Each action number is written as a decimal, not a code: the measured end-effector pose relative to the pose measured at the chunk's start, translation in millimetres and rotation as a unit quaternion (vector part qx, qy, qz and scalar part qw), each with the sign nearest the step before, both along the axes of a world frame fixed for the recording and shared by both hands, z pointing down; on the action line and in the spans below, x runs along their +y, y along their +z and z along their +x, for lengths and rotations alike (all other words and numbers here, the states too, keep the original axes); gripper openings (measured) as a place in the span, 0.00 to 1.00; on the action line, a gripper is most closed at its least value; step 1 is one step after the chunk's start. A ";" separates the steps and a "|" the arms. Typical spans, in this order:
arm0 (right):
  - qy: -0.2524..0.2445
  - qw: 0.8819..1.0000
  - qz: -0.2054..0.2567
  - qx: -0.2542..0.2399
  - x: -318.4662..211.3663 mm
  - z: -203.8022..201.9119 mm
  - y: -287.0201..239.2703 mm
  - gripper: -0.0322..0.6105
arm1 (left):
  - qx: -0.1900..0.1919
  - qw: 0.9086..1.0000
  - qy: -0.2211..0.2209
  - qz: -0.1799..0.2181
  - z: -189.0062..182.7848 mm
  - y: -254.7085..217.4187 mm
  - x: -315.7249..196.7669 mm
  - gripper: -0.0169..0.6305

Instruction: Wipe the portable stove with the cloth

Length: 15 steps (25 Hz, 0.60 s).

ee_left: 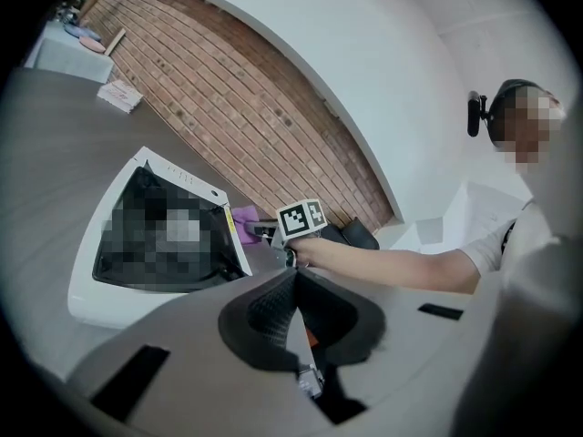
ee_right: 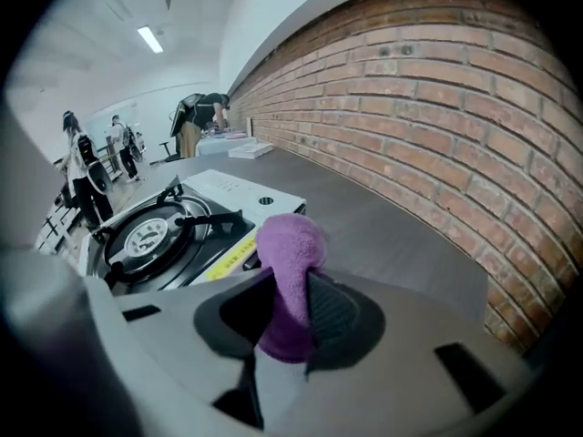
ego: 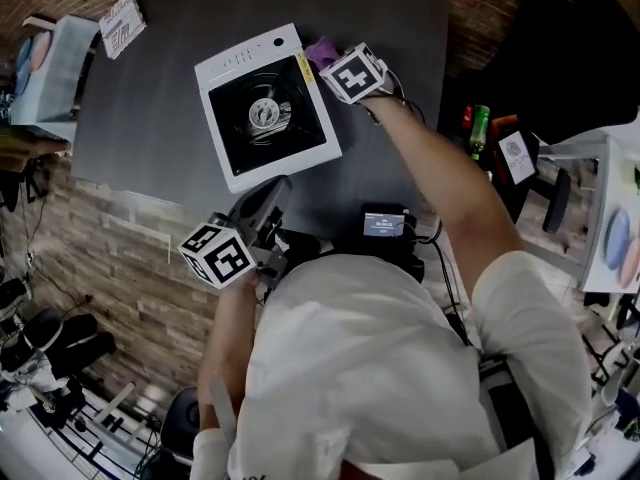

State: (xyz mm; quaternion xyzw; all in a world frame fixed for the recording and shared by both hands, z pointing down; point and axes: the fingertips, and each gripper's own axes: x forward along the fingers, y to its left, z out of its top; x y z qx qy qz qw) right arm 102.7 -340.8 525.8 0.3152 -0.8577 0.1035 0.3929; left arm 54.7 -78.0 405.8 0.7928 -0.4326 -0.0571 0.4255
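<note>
Purple cloth (ee_right: 290, 244) is gripped between the jaws of the right claw (ee_right: 290, 309), and a rounded tuft of it stands up past the jaw tips. Just ahead of that claw and to its left the portable stove (ego: 265, 108) is seen, a white square body with a black top and a round burner (ee_right: 146, 237) at its middle. The cloth is held just beside the stove's edge that bears a yellow strip (ee_right: 228, 258); whether it touches that edge cannot be told. The stove is set flat on a dark grey table (ego: 400, 98), and a brick wall (ee_right: 437, 107) runs along the right of the right claw. The left claw (ee_left: 293, 309) is clenched, its dark pads pressed together with nothing between them. It is held near the stove's near edge, well apart from the cloth, with the stove ahead of it and to its left. Ahead of the left claw the person's forearm (ee_left: 392, 267) is seen reaching to the right claw. A white card (ego: 121, 23) lies on the table well beyond the stove from both claws.
</note>
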 end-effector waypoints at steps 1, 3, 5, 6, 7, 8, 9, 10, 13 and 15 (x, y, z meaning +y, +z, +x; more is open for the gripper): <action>-0.013 1.000 0.002 0.001 5.4 -5.4 2.6 0.21 | -0.002 1.000 -0.002 0.001 -2.0 -1.5 -0.1 0.03; -0.035 0.999 0.005 -0.004 16.4 -13.3 6.9 0.21 | -0.004 1.000 -0.007 0.003 -7.6 -3.4 -1.5 0.03; -0.049 0.999 0.015 -0.013 22.5 -16.8 7.6 0.21 | -0.004 1.000 -0.011 0.001 -11.2 -2.5 -2.3 0.03; -0.053 0.998 0.017 -0.017 24.7 -16.5 8.3 0.21 | -0.003 1.000 -0.012 -0.002 -11.6 -1.2 -2.0 0.03; -0.057 0.998 0.019 -0.020 26.4 -15.7 8.8 0.21 | -0.003 1.000 -0.011 -0.004 -11.4 0.2 -1.6 0.03; -0.061 0.998 0.019 -0.024 28.0 -14.8 9.1 0.21 | -0.004 1.000 -0.010 -0.006 -11.1 1.7 -1.4 0.03; -0.066 0.997 0.020 -0.028 29.8 -14.2 9.5 0.20 | -0.006 1.000 -0.009 -0.007 -10.9 3.0 -1.4 0.03; -0.070 0.997 0.019 -0.033 32.2 -13.6 10.0 0.20 | -0.007 1.000 -0.008 -0.007 -10.7 3.9 -1.5 0.03; -0.080 0.996 0.016 -0.045 41.4 -11.8 12.7 0.20 | -0.005 1.000 -0.012 -0.009 -9.5 2.9 -1.8 0.03; -0.084 0.995 0.014 -0.051 46.2 -11.7 13.5 0.20 | -0.003 1.000 -0.013 -0.007 -8.8 1.9 -1.6 0.03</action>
